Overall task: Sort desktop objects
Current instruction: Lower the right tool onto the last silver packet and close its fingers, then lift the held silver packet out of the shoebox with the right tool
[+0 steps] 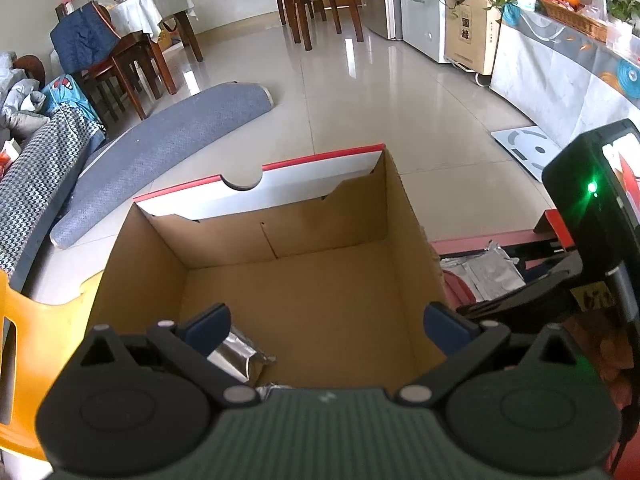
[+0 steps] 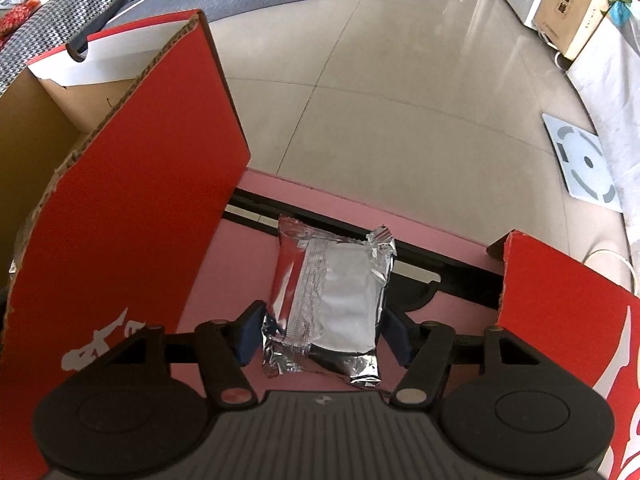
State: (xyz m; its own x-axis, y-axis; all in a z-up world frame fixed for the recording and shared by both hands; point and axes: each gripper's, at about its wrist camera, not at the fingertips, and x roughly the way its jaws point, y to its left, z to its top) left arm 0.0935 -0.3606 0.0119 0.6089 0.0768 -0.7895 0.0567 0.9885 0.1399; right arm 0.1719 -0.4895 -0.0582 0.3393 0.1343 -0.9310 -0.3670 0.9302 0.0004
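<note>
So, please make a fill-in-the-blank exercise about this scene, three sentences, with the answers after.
1. The right tongs stand on either side of a silver ___ packet.
2. The left tongs are open above a ___ box.
3. The packet between the right tongs lies on a ___ surface.

Missing words: foil; cardboard; pink

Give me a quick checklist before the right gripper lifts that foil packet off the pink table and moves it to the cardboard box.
1. Right gripper fingers on both sides of foil packet: ok.
2. Firm squeeze on packet: cannot tell.
3. Cardboard box open, floor space free: ok.
4. Left gripper open, holding nothing: ok.
5. Left gripper out of the drop path: not ok, it hangs over the box.
6. Red box wall beside packet needs clearing: ok to lift over, with care.
</note>
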